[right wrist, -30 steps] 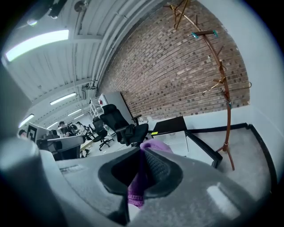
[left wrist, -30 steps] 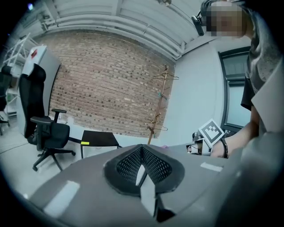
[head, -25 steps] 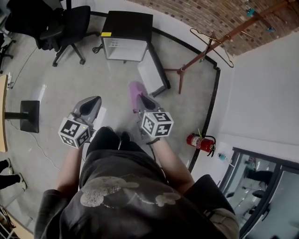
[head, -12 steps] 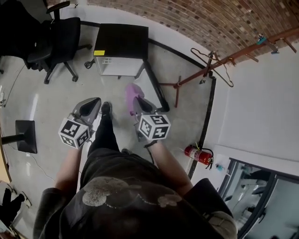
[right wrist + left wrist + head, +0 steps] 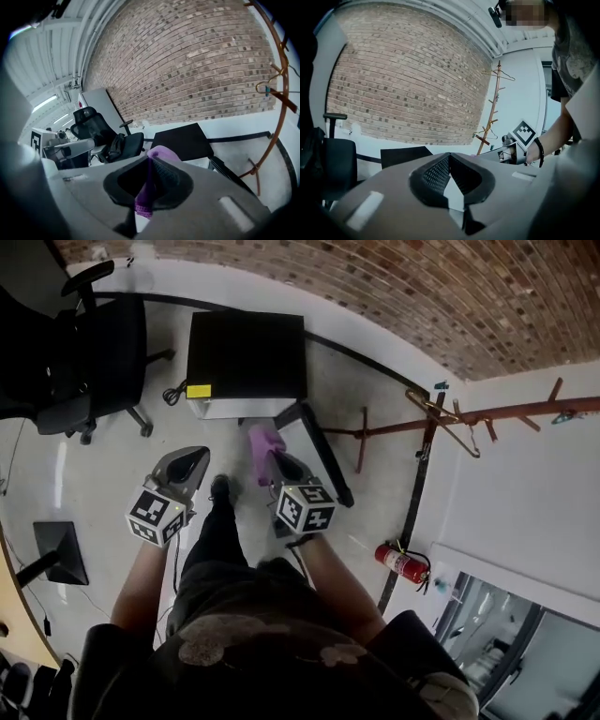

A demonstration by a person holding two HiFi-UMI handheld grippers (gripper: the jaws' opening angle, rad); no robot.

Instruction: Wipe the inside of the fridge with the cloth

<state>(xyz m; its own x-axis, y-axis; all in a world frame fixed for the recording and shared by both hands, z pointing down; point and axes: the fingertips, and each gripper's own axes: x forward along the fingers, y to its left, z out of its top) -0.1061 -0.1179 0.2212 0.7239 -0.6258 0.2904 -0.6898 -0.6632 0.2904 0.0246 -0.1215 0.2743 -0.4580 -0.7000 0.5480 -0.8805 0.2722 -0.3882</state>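
Fridge: the small white fridge with a black top is standing on the floor against the foot of the red brick wall, ahead of both tongs.
Fridge door: the white door with a dark edge is hanging open, swung out to the fridge's right side.
Left margin: a black office chair is sitting just beside the fridge on its left.
Right margin: a rust-coloured coat stand is leaning near the open door; a red fire extinguisher is resting at the white wall, well apart from the fridge.
Open room: pale grey floor is lying bare between the person's dark shoe and the fridge front.
Right tongs: clenched on a purple cloth, which is hanging between the ribbed pads and bunching above the tips; in the head view the cloth is showing near the fridge's open front, outside it.
Left tongs: pads pressed together, nothing between them, pointing toward the fridge and touching nothing.
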